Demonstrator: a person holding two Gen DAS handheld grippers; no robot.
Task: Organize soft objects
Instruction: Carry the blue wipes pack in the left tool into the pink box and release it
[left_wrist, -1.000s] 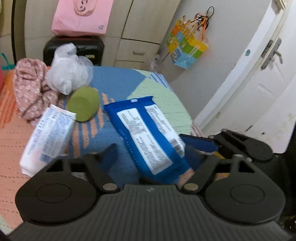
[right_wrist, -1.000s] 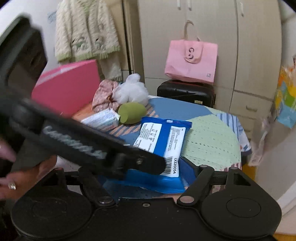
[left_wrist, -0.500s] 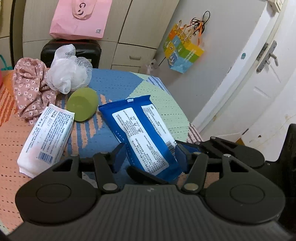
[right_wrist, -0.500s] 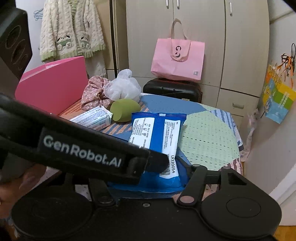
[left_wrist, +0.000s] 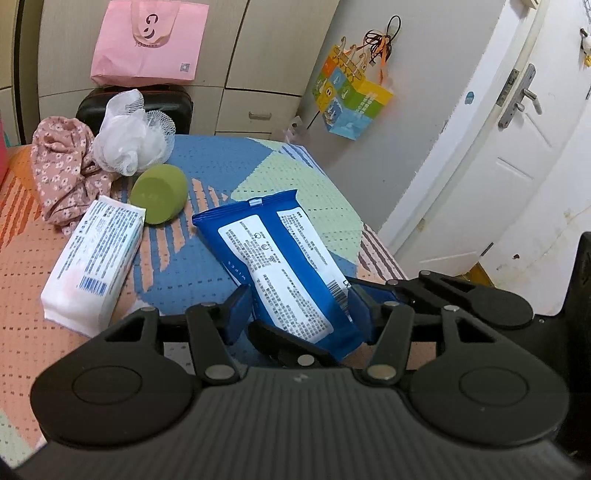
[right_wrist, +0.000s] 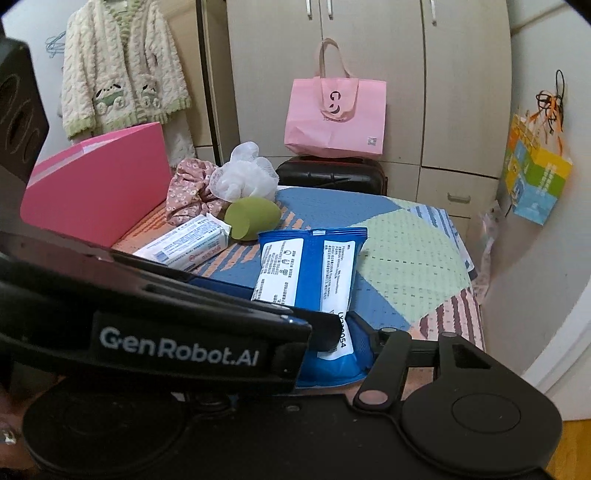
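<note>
A blue wipes pack (left_wrist: 284, 266) lies on the patterned table cover; it also shows in the right wrist view (right_wrist: 310, 266). My left gripper (left_wrist: 297, 310) has its blue fingers on both sides of the pack's near end, closed on it. My right gripper (right_wrist: 332, 332) is at the same near end; its right finger (right_wrist: 360, 332) touches the pack, and its left finger is hidden behind the left gripper's body. A white tissue pack (left_wrist: 94, 262), a green sponge (left_wrist: 159, 194), a white mesh puff (left_wrist: 129, 138) and a pink floral cloth (left_wrist: 59, 170) lie further back.
A pink box (right_wrist: 96, 184) stands at the table's left. A black suitcase (right_wrist: 332, 175) with a pink bag (right_wrist: 334, 110) is behind the table. The table's right edge (right_wrist: 469, 280) drops off near a white door (left_wrist: 498, 166).
The left gripper's fingers have closed in on the blue pack's near end. Both cameras have drawn back and tilted a little. The other objects have not moved.
</note>
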